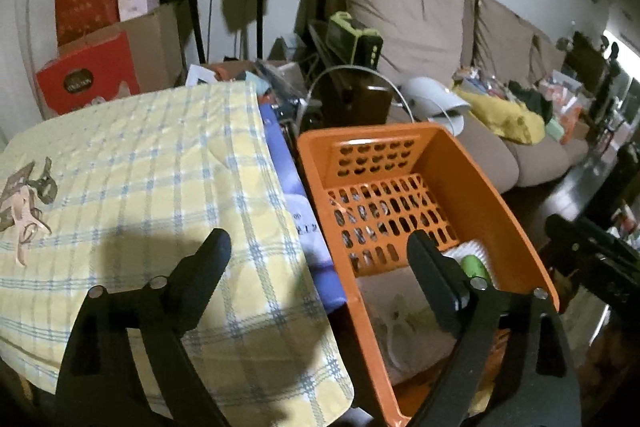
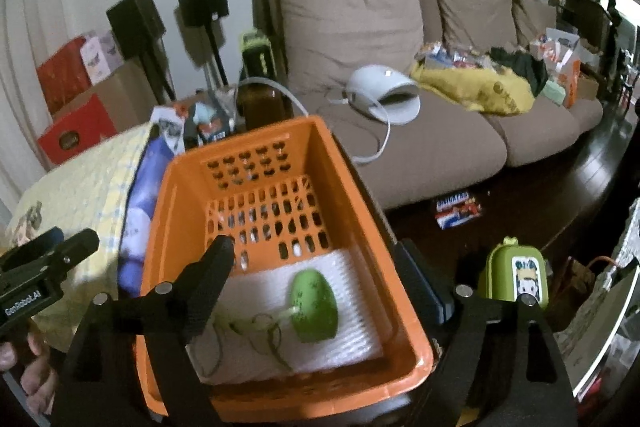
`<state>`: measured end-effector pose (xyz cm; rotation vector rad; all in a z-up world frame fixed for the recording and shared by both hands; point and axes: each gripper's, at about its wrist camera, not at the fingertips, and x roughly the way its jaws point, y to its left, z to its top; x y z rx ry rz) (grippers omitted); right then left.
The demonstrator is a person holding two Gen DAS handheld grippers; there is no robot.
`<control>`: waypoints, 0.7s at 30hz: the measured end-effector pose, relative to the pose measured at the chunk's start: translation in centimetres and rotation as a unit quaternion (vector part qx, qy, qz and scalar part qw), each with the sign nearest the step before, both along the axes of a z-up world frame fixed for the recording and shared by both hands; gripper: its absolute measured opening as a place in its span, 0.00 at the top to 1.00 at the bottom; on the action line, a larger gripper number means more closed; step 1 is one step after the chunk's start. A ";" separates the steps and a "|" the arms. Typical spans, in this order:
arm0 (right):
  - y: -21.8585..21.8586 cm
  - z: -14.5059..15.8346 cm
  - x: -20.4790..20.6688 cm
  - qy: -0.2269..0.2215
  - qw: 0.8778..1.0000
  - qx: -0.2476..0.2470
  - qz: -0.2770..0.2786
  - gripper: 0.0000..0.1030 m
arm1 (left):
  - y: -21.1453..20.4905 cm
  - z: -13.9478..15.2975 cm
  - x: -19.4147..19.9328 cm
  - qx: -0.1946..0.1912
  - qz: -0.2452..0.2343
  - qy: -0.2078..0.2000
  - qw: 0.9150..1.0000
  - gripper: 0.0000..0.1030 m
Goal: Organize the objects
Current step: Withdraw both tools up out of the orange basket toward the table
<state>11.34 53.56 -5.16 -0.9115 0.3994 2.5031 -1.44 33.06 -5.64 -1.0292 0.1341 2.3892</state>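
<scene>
Left gripper (image 1: 320, 259) nearest, jaws spread, nothing between; straddling near-left wall of orange basket (image 1: 472, 163). Right gripper (image 2: 316, 271) likewise released, empty, hovering over same basket. Green egg-shaped gadget (image 2: 313, 305) with tangled cord lying on white ribbed pad (image 2: 352, 327), basket's near end. Risks: loose cord snagging finger on withdrawal, dragging gadget out; basket perched beside yellow plaid cloth (image 1: 152, 163), nudge could tip it. Green case (image 2: 516, 277) right, outside, not yet binned.
</scene>
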 end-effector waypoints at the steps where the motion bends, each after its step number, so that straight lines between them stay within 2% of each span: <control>1: 0.0 0.4 0.3 0.010 1.000 0.002 -0.002 0.18 | -0.1 0.2 0.0 0.001 0.003 0.006 1.000 0.11; 3: -0.2 1.3 1.0 0.039 0.999 0.009 -0.004 0.11 | -0.4 0.7 0.1 0.007 0.007 0.018 1.000 0.11; 4: -0.3 1.7 1.4 0.057 0.998 0.015 -0.005 0.09 | -0.6 1.0 0.3 0.018 0.005 0.028 0.999 0.08; 5: -0.4 2.2 1.7 0.072 0.997 0.027 -0.013 0.02 | -0.8 1.4 0.6 0.029 0.000 0.036 0.999 0.02; 10: -1.4 3.7 2.9 0.125 0.987 0.091 -0.036 0.00 | -1.1 3.2 2.3 0.062 -0.020 0.098 0.993 0.00; 13: -1.9 4.2 2.8 0.124 0.987 0.101 -0.022 0.00 | -0.9 3.9 2.9 0.066 -0.029 0.120 0.990 0.00; 16: -2.1 4.3 2.8 0.124 0.986 0.109 -0.018 0.00 | -0.8 4.1 3.4 0.063 -0.008 0.142 0.988 0.00; 21: -2.6 4.8 2.5 0.109 0.979 0.158 -0.067 0.00 | -1.9 3.9 2.8 0.096 0.021 0.125 0.987 0.00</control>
